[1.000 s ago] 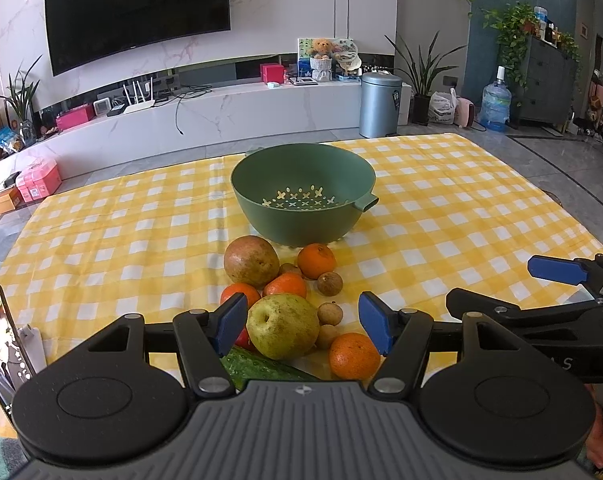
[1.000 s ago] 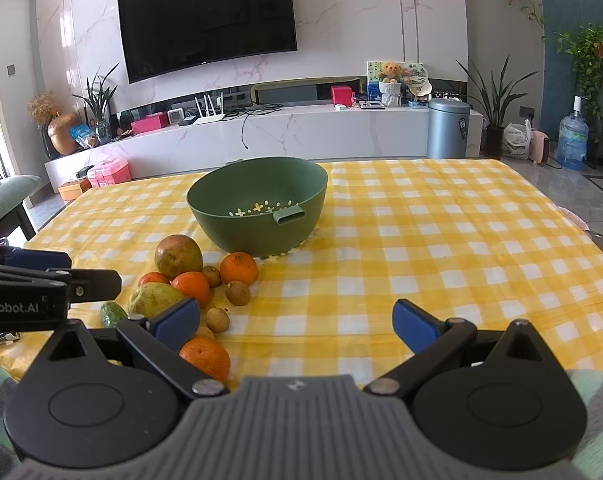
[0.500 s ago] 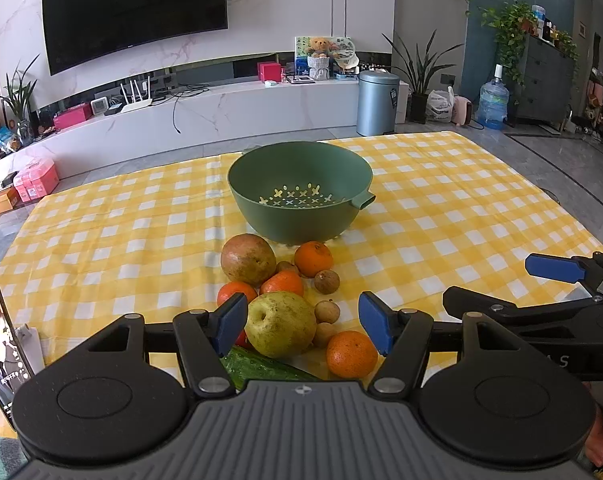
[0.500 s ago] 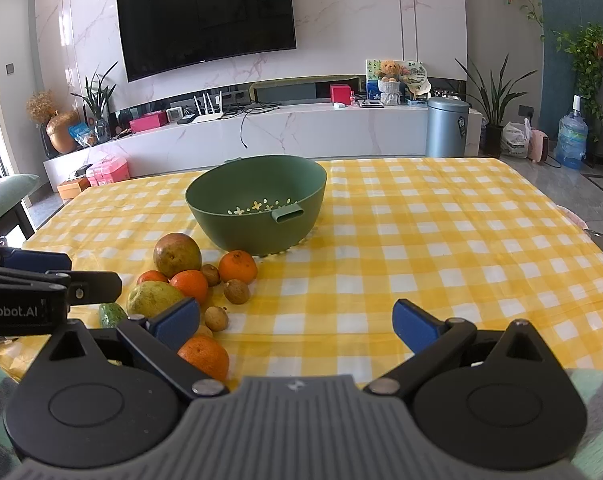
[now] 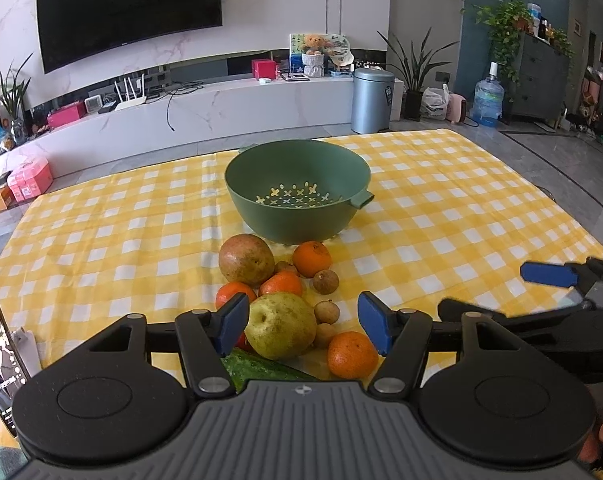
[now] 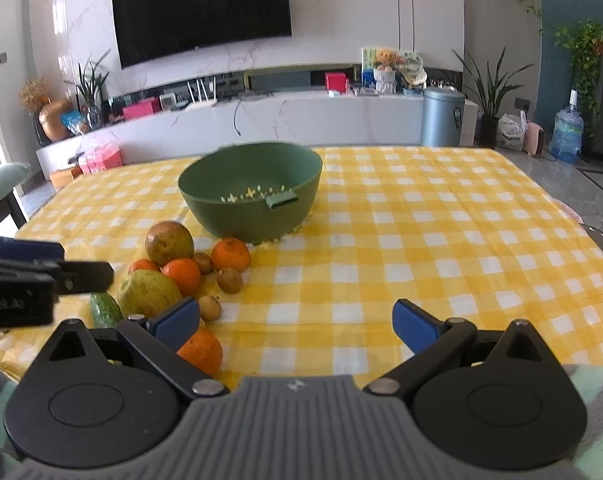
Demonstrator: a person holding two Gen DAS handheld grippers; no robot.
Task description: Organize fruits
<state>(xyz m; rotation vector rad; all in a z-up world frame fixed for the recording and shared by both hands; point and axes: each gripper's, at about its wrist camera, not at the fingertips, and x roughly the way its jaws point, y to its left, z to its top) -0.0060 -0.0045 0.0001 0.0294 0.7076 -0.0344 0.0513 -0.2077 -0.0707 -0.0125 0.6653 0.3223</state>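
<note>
My left claw (image 5: pixel 303 326) is closing, its blue pads either side of the yellow-green pear (image 5: pixel 281 325), but neither pad presses the skin yet, so nothing is held. The pear sits at the near end of the fruit heap on the yellow checked table (image 5: pixel 441 216): a cucumber (image 5: pixel 257 366) lies just under it, an orange (image 5: pixel 352 354) beside it toward my right pad, small brown longans (image 5: pixel 326 312) behind that, more oranges and a reddish-brown apple (image 5: pixel 246 259) further back. Beyond the heap stands the green colander bowl (image 5: pixel 297 190), with no fruit in it.

My right claw (image 6: pixel 295 326) hangs spread over bare cloth to the right of the heap, gripping nothing.

I judge this the first pick: the pear is the target, the bowl its destination. Next I need to finish the squeeze squarely across the pear's widest part, firm but not bruising, then lift straight up so the neighbouring orange and longans do not roll away.
</note>
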